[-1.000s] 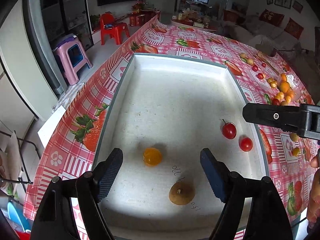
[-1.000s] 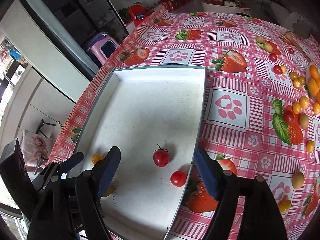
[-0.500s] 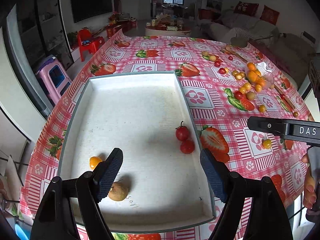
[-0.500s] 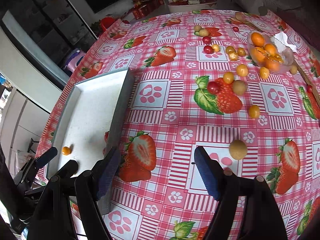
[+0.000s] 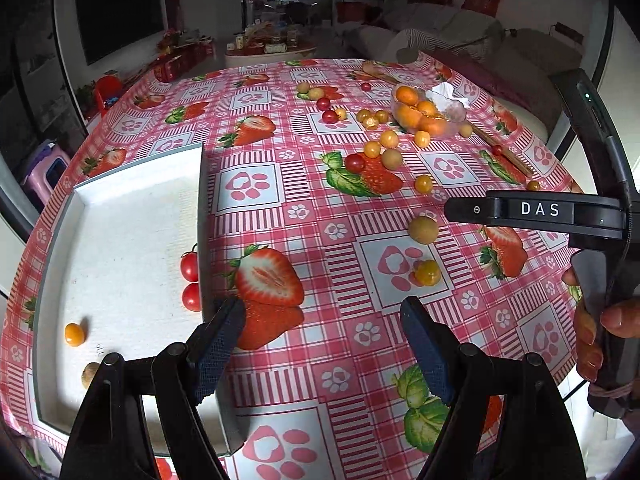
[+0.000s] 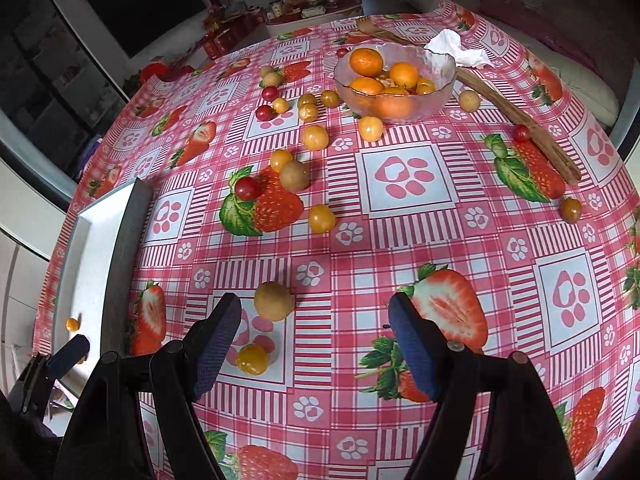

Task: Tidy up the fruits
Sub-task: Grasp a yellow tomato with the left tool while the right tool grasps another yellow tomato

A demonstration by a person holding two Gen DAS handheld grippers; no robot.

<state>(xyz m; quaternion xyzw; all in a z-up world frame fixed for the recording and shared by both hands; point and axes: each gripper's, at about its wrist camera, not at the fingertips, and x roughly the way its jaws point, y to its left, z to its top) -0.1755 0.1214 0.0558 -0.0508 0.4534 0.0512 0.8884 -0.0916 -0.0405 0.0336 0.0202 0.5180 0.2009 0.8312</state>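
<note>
Inspector A: Both cameras have swung rightward off the white tray [image 5: 120, 216] since the earlier frames; it now sits at the left edge of each view, and the patterned desk [image 5: 304, 216] fills the middle.

Inspector B: Confirmed. State of the left hand-held gripper [image 5: 322, 344]?

Inspector A: Jaws wide apart, nothing between them, hovering over the cloth just right of the tray wall. The right hand-held gripper [image 6: 316, 332] is likewise spread and empty.

Inspector B: Fruit inside the tray?

Inspector A: Two red cherry tomatoes [image 5: 190, 280] against the right wall, one small orange fruit [image 5: 74, 334] and one brown longan [image 5: 90, 374] near the front left.

Inspector B: Fruit outside?

Inspector A: A loose brown longan [image 6: 274, 301] lies near the right gripper's left finger [image 6: 218, 350], a yellow berry [image 6: 252, 359] close below it. More yellow, brown and red fruits are scattered farther back. A glass bowl [image 6: 440, 76] holds oranges, with a white tissue [image 6: 456, 50] touching its rim and a wooden stick [image 6: 516, 118] beside it.

Inspector B: Any person visible?

Inspector A: Fingers [image 5: 588, 336] grip the right handle.
</note>
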